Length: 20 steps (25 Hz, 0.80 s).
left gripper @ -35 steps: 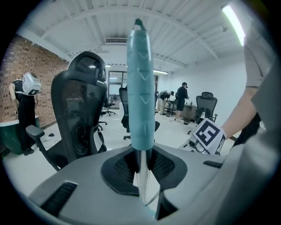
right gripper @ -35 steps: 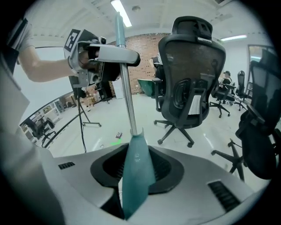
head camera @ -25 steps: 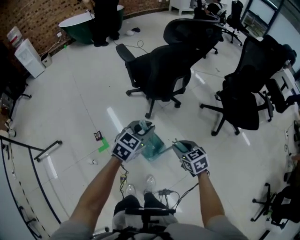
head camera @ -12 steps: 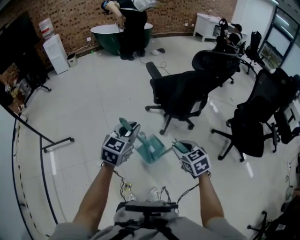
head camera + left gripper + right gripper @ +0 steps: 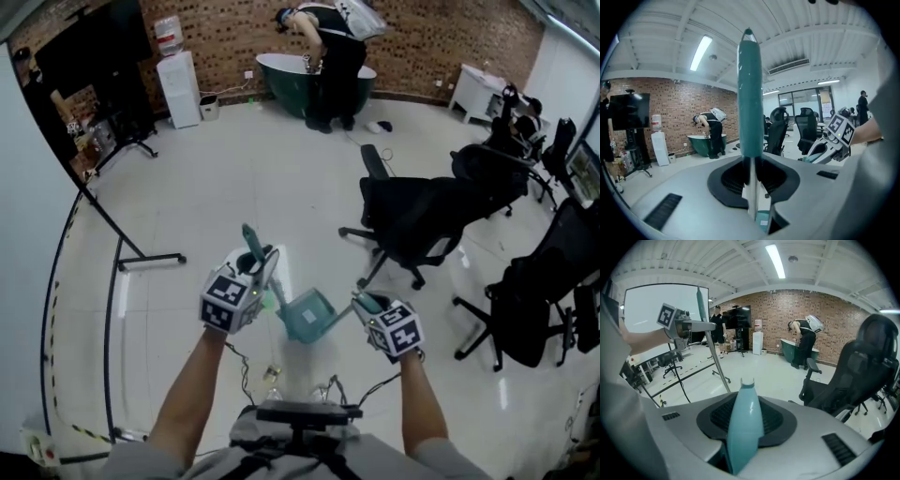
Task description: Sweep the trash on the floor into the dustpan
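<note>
Glossy pale floor (image 5: 234, 178) of an open office. Nearest, left gripper (image 5: 255, 274) with jaws clamped round the metal shaft of a broom (image 5: 749, 93), teal grip end pointing up and away. Right gripper (image 5: 367, 305) alongside, jaws closed on the handle of the teal dustpan (image 5: 307, 316), held off the floor between both grippers. Beyond, black office chairs (image 5: 422, 216). Farthest, by the brick wall (image 5: 441, 47), a person (image 5: 333, 37) bent over a green tub (image 5: 291, 80), a white water dispenser (image 5: 178, 84) to one side.
</note>
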### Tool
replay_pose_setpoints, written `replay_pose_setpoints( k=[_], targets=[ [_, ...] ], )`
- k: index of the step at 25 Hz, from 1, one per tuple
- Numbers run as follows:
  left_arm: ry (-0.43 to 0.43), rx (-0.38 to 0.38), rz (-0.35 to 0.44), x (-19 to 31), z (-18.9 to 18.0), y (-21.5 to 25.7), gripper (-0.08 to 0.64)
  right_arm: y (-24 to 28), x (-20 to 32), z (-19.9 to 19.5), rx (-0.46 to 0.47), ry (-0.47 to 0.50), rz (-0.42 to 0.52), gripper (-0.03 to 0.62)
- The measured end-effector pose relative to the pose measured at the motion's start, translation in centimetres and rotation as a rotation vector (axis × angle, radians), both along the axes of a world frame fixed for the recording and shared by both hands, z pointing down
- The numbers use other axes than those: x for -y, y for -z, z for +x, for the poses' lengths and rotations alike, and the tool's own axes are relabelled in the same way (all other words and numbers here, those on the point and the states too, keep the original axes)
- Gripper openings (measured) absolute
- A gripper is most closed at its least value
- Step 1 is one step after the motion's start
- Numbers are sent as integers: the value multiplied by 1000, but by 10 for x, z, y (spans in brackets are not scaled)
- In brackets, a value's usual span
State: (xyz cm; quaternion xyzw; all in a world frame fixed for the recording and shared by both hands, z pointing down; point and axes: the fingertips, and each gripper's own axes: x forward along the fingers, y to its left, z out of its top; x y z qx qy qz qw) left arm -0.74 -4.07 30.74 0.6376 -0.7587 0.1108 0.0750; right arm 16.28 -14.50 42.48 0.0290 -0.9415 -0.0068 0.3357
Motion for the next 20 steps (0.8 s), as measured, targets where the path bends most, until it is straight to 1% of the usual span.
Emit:
replay_pose_setpoints(
  k=[4, 9, 12, 16, 20],
  targets=[
    [66, -5, -7, -43, -20, -4, 57, -5, -31, -25, -31, 69, 18, 114],
    [132, -9, -34, -87, -31, -24, 57, 11, -58, -48, -25, 118, 39, 114],
    [149, -13, -42, -107, -38, -39, 57, 23, -72, -62, -1, 143, 56, 114],
    [183, -46, -43, -133, -38, -54, 57, 34, -92, -73, 30, 162, 70, 114],
    [191, -67, -40, -148, -40, -61, 57, 42, -106, -84, 49, 166, 81, 114]
  ],
)
